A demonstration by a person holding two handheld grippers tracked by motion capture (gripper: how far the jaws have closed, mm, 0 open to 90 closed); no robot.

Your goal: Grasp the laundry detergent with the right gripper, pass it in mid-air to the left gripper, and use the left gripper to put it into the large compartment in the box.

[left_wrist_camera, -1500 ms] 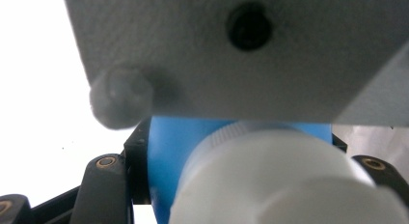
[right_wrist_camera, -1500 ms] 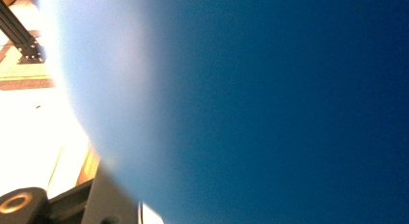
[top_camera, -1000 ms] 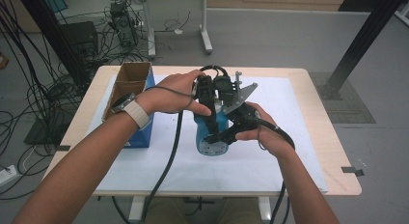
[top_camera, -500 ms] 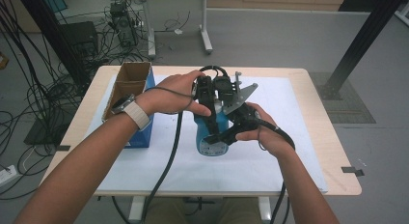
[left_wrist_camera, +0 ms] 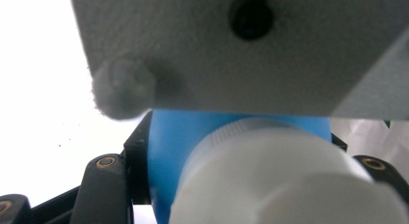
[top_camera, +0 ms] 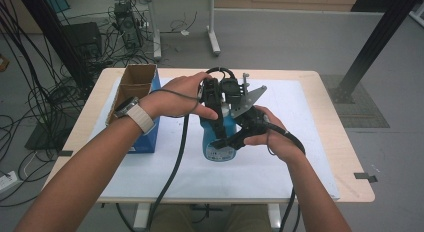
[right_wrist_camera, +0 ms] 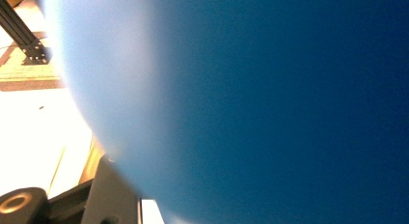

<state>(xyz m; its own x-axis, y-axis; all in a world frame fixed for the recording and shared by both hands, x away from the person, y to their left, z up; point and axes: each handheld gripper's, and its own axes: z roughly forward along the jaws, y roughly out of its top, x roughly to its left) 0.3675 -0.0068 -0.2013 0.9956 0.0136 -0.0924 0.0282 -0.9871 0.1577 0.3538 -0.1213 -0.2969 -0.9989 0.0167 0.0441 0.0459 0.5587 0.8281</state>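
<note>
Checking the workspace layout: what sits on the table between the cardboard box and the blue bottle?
In the high view, nothing stands between the box and the bottle: just white table cover, crossed by the left forearm and a black cable.

Lab or workshop, bare grey floor, tangled cables [top_camera: 30, 97], black equipment box [top_camera: 82, 39], wheeled desks [top_camera: 180, 22]

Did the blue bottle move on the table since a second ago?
No. The blue bottle sits at the same spot beside the cardboard box, gripped between both grippers, just as in the earlier high views.
</note>
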